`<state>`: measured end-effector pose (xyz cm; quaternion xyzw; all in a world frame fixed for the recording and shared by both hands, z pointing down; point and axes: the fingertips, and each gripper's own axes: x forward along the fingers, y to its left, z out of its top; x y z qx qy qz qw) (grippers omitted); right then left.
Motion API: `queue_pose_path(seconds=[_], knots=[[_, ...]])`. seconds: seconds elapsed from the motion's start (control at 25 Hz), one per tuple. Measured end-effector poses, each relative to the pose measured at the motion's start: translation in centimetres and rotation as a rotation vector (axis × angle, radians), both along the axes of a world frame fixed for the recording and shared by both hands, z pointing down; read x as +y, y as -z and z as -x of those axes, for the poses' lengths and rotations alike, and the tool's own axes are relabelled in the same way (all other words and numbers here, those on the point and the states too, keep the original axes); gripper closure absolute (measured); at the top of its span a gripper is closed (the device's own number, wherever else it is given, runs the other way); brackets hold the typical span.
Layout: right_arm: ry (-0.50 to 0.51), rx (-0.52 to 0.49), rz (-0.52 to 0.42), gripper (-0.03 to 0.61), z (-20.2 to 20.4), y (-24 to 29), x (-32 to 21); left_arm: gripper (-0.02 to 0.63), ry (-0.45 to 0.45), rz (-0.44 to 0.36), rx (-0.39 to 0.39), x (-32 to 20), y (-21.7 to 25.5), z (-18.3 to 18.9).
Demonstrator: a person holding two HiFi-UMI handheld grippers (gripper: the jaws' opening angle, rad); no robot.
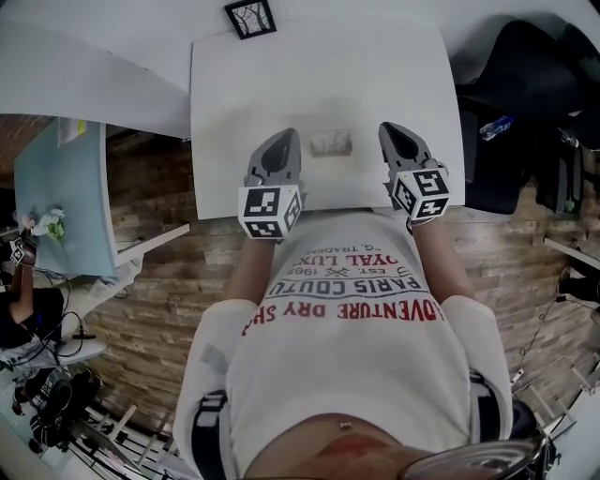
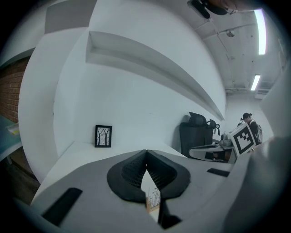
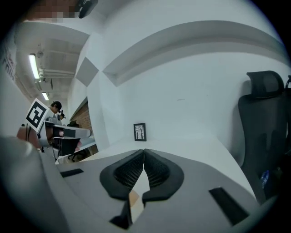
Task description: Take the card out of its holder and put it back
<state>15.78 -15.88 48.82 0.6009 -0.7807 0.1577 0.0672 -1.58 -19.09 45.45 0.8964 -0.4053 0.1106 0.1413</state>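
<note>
Underfoot we list a wood-plank floor [image 1: 159, 281], the widest item, running beneath everything else. Next we enter the white desk [image 1: 225, 112], its near edge against the person's body. To its right stands a black office chair [image 1: 525, 84], and to its left a second desk [image 1: 75, 206], pale blue, well apart from the white one. We note the person's white shirt [image 1: 347, 356] with red and dark lettering, filling the lower middle of the head view. Left claw [image 1: 287, 137]: resting over the near part of the white desk and angled inward, its dark ribbed pads pressed together at the tips with nothing pinched. Right claw [image 1: 390, 129]: mirrored on the other side and also angled inward, its pads likewise closed tip to tip and empty. Each claw carries a marker cube [image 1: 270, 211] at its rear, nearest the person. At the far edge of the white desk we record a small black framed picture [image 1: 250, 18] of bare trees, upright against the wall. Last, the card [image 1: 330, 142]: it stands in its holder [image 1: 331, 153] on the white desk, between the two claws and touching neither. In the left gripper view we glimpse it through the opening behind the closed tips.
</note>
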Motion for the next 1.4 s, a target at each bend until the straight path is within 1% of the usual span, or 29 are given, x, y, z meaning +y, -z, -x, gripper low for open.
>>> queue_pose_path(seconds=[0.16,0.32,0.48,0.72,0.96,1.4], knots=[[-0.088,0.007,0.022,0.552,-0.1,-0.4,0.9,0.589,-0.024,-0.001,0.002,0.4,0.0,0.5],[-0.126,0.016,0.026,0.554,0.2,-0.7,1.3,0.589,-0.032,0.001,0.001,0.9,-0.4,1.1],[-0.129,0.012,0.016,0.554,0.6,-0.5,1.5,0.589,-0.027,-0.003,0.0,1.1,-0.5,1.7],[-0.128,0.031,0.024,0.554,1.1,-0.3,0.9,0.589,-0.007,-0.011,0.007,0.7,-0.2,2.5],[-0.133,0.037,0.034,0.554,0.7,-0.6,0.8,0.589,-0.007,-0.011,0.004,0.7,-0.2,2.2],[-0.116,0.049,0.062,0.554,1.2,-1.6,0.3,0.589,-0.015,-0.007,-0.007,-0.2,-0.6,2.4]])
